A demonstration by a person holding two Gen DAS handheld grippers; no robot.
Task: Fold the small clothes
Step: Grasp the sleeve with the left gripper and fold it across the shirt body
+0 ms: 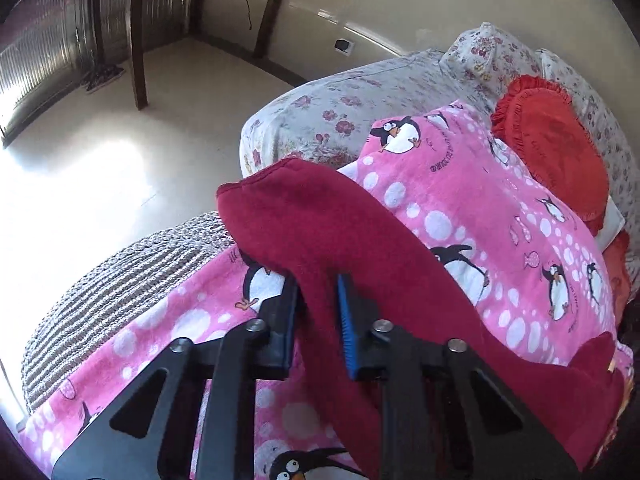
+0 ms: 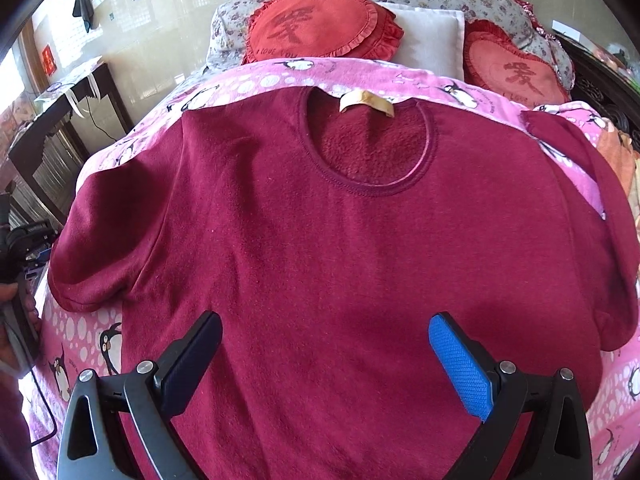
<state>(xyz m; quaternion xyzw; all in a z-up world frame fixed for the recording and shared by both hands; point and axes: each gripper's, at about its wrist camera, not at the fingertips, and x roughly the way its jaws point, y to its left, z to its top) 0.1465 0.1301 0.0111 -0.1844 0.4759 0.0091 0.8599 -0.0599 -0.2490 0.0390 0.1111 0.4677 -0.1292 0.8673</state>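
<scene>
Maroon shirt [image 2: 320, 240] hem cut off below, left claw [image 1: 318, 300] pinching its sleeve, right claw [image 2: 324, 344] wide above it.

Your maroon shirt [image 2: 320, 240] runs off the bottom of the right wrist view, hem unseen (its right sleeve curls past the bed's edge). In the left wrist view, the sleeve [image 1: 320, 232] hides the left gripper [image 1: 320, 312] pads' contact.

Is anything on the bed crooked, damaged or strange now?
Nothing is damaged. The dark red shirt lies flat on the pink penguin blanket, but its tan neck label is folded and creased.
</scene>
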